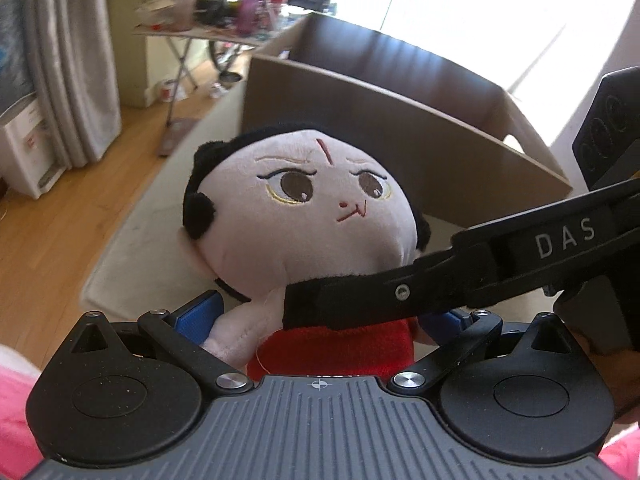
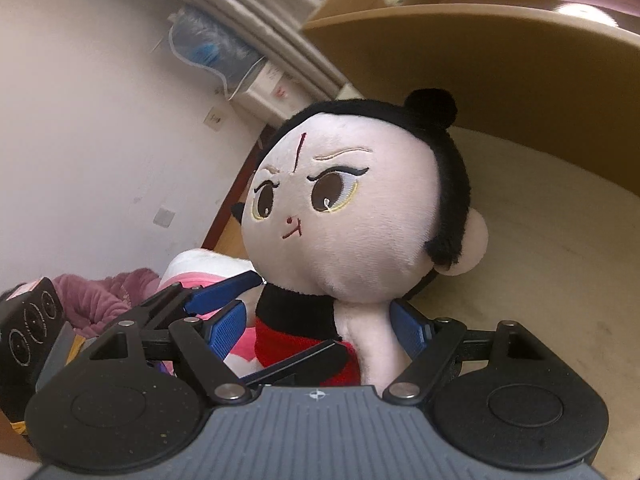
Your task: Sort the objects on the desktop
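Though soft, round-headed plush doll (image 1: 304, 216)

1. The left gripper (image 1: 316, 320) is showing black linkage arms, silver screws, blue ribbed pads (image 1: 200, 316) and a grey grooved base.
2. A pink sleeve (image 1: 16, 412) is showing at lower left.
3. The right gripper (image 2: 320, 328) is looking alike.

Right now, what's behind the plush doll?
Behind the plush doll stands an open cardboard box on the pale tabletop. The doll's head hides part of the box's near wall, and the box's floor is out of sight.
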`<state>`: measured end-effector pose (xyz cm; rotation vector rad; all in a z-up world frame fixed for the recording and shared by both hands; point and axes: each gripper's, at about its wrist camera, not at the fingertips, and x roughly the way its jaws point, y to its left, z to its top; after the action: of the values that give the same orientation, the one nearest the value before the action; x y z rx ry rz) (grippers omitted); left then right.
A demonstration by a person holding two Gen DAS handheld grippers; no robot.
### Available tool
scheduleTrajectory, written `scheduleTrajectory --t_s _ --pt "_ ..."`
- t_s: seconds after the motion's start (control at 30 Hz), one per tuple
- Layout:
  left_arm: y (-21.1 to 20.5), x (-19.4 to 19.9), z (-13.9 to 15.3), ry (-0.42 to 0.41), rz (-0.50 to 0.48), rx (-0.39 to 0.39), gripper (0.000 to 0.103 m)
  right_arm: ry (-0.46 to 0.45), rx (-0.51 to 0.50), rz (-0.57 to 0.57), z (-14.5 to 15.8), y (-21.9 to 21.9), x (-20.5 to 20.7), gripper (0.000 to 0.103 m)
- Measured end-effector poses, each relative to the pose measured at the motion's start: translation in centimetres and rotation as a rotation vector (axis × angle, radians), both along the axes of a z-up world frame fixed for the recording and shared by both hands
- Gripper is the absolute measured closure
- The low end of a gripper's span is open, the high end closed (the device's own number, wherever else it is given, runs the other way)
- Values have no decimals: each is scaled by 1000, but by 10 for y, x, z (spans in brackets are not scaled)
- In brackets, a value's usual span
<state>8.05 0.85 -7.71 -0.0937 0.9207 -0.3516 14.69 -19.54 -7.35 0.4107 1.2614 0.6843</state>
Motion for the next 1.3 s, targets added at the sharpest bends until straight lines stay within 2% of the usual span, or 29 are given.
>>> scheduleTrajectory --t_s 0.33,0.47,0.7,0.9,1.3 --pt "-23 0 -8 -5 -105 -32 0 6 -12 -104 -2 -31 -11 21" --pt "-29 -1 -12 -16 -111 12 0 3 -17 -112 -1 -30 -10 20" --pt "-22 -2 -13 30 -82 -49 0 -8 -7 -119 2 -32 -7 18" --pt "-25 -4 -9 35 -72 -56 0 -9 11 -157 4 -43 -6 15" --pt "-10 -5 5 21 3 -77 0 -115 -11 -206 11 -50 3 9"
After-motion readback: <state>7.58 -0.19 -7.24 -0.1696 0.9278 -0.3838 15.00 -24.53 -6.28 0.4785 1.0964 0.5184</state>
